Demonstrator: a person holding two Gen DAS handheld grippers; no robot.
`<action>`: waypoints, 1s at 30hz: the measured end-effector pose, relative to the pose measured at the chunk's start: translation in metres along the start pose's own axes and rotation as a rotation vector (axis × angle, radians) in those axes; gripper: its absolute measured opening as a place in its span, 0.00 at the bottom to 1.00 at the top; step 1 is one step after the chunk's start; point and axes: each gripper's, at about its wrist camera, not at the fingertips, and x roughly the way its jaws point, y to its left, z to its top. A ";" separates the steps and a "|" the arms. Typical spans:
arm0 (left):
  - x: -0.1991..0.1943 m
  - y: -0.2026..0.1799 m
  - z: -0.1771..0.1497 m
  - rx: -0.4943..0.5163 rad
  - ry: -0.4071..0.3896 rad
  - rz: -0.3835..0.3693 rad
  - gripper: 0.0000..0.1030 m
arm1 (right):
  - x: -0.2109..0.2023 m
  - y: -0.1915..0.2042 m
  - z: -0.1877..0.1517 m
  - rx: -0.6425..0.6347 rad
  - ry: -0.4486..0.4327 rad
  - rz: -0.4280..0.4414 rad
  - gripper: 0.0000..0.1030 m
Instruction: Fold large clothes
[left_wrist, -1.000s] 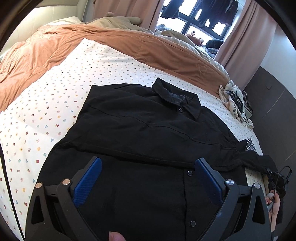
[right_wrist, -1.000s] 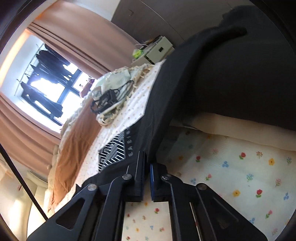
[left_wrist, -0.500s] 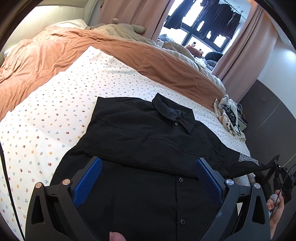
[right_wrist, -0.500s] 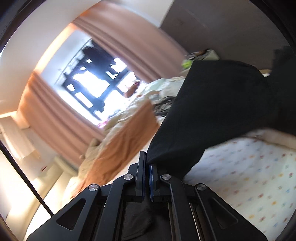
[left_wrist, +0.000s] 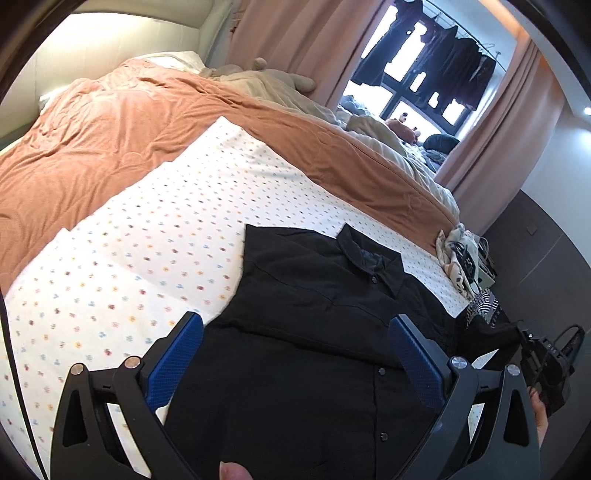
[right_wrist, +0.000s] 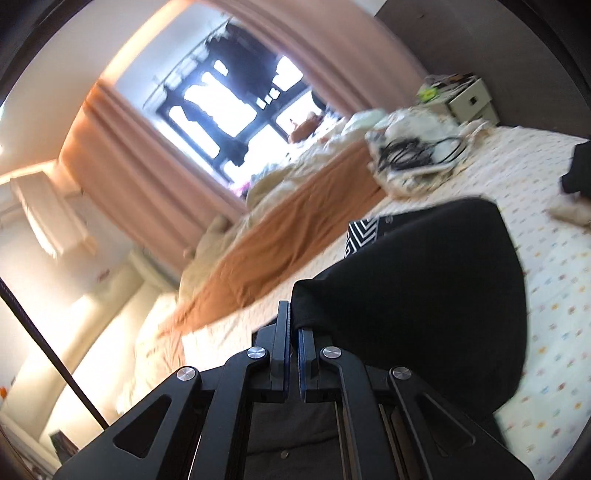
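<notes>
A black button-up shirt (left_wrist: 317, 306) lies face up on the flower-print sheet (left_wrist: 147, 243), collar toward the far side. My left gripper (left_wrist: 295, 354) is open and empty, held above the shirt's lower front. My right gripper (right_wrist: 293, 332) is shut on the shirt's right sleeve (right_wrist: 424, 295) and holds it lifted off the bed. The sleeve has a black-and-white patterned patch (right_wrist: 360, 236), which also shows in the left wrist view (left_wrist: 482, 306). The right gripper also shows at the right edge of the left wrist view (left_wrist: 546, 362).
An orange duvet (left_wrist: 110, 136) covers the far half of the bed. A cloth bundle with black cables (left_wrist: 461, 258) sits at the bed's right edge; it also shows in the right wrist view (right_wrist: 417, 155). A small white drawer box (right_wrist: 469, 99) stands beyond it. Pink curtains frame a window (left_wrist: 424, 85).
My right gripper has lifted the sleeve off the bed and swung it up and inward. The left gripper has drawn back and risen a little, staying open.
</notes>
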 end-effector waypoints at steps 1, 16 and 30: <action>-0.004 0.006 0.002 -0.007 -0.007 0.012 1.00 | 0.002 -0.001 0.010 -0.011 0.017 -0.003 0.00; -0.013 0.039 0.009 -0.088 -0.015 0.027 1.00 | 0.134 0.001 -0.022 -0.035 0.612 -0.150 0.54; 0.002 0.006 -0.005 -0.022 0.044 -0.035 1.00 | 0.001 -0.062 0.116 0.080 0.309 -0.168 0.96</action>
